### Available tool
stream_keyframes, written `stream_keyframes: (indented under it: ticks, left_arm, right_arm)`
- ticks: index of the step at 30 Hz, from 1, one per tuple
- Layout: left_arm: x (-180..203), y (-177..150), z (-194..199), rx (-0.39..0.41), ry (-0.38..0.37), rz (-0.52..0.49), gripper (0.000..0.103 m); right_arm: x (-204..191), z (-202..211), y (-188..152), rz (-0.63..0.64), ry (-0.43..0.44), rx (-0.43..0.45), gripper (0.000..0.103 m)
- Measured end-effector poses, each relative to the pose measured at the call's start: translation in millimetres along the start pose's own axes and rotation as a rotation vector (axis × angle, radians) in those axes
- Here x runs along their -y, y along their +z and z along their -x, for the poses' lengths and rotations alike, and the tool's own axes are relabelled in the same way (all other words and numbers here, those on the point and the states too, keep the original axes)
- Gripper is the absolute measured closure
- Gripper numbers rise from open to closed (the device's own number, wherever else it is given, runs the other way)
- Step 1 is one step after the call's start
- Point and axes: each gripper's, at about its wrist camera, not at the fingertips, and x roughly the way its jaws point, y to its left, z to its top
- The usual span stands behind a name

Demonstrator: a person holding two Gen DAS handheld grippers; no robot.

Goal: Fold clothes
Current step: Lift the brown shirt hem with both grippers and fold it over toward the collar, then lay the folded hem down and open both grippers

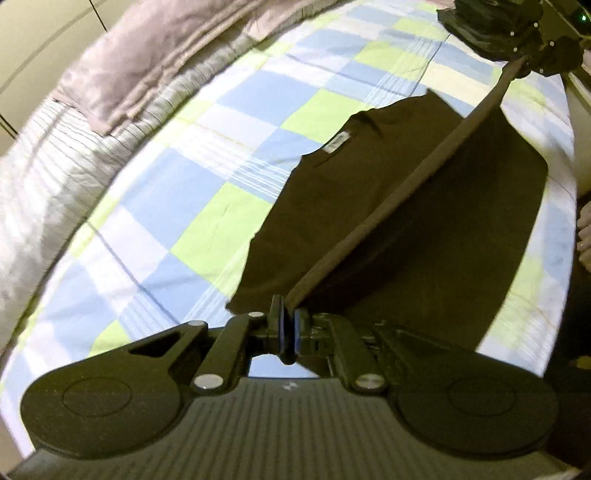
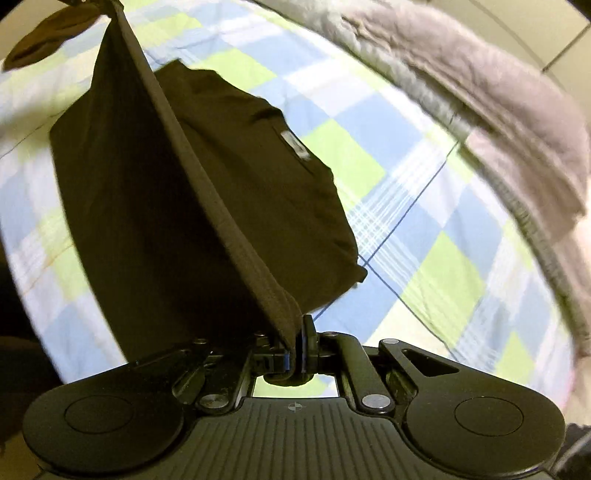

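A dark brown garment (image 1: 343, 206) with a small white neck label (image 1: 337, 142) lies partly on the checked bedsheet (image 1: 177, 206). Its grey-edged hem (image 1: 399, 206) is stretched taut in the air between both grippers. My left gripper (image 1: 290, 325) is shut on one corner of the hem. In the right wrist view my right gripper (image 2: 298, 345) is shut on the other corner of the same garment (image 2: 229, 177), whose label (image 2: 295, 142) faces up. The right gripper (image 1: 517, 33) also shows at the top right of the left wrist view.
The bedsheet (image 2: 424, 229) is blue, green and white checks. A rumpled pink-grey quilt (image 1: 147, 62) lies along the bed's far side, and the same quilt (image 2: 491, 122) shows in the right wrist view. A person's hand (image 1: 583, 236) is at the right edge.
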Motion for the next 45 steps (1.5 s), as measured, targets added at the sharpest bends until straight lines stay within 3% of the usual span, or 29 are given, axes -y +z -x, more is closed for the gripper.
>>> stream_keyframes:
  ticks: [11, 19, 25, 31, 34, 35, 37, 41, 45]
  left_arm:
    - [-63.3, 34.5, -102.7, -0.109, -0.058, 0.008, 0.100]
    - [-93.5, 44.6, -165.6, -0.166, -0.063, 0.087, 0.100]
    - [-101.3, 43.9, -191.9, -0.181, -0.073, 0.121, 0.099]
    - [-109.2, 43.7, -201.9, -0.179, -0.089, 0.167, 0.099]
    - [-111.7, 42.2, -204.5, -0.177, -0.063, 0.189, 0.093]
    - [-113.6, 41.4, -204.4, -0.173, -0.046, 0.204, 0.086]
    - [-121.7, 38.5, -199.7, -0.156, 0.025, 0.253, 0.081]
    - [-136.5, 30.8, -180.6, -0.120, 0.115, 0.332, 0.083]
    - [-121.0, 34.5, -157.4, -0.050, 0.048, 0.320, 0.083]
  right_arm:
    - [98.2, -97.6, 40.0, -0.151, 0.139, -0.058, 0.099]
    - [134.1, -150.6, 49.9, -0.229, 0.214, -0.059, 0.099]
    - [150.5, -186.9, 43.5, -0.315, 0.261, -0.063, 0.099]
    - [166.4, -191.4, 30.8, -0.457, 0.289, -0.025, 0.099]
    - [170.2, -193.0, 29.2, -0.516, 0.305, -0.025, 0.097]
    - [170.9, -193.0, 29.6, -0.533, 0.299, -0.022, 0.093]
    - [173.3, -190.1, 28.6, -0.565, 0.251, -0.011, 0.075]
    - [190.3, -173.6, 17.4, -0.744, 0.099, 0.064, 0.073]
    - [184.0, -148.7, 13.9, -0.825, 0.047, 0.130, 0.073]
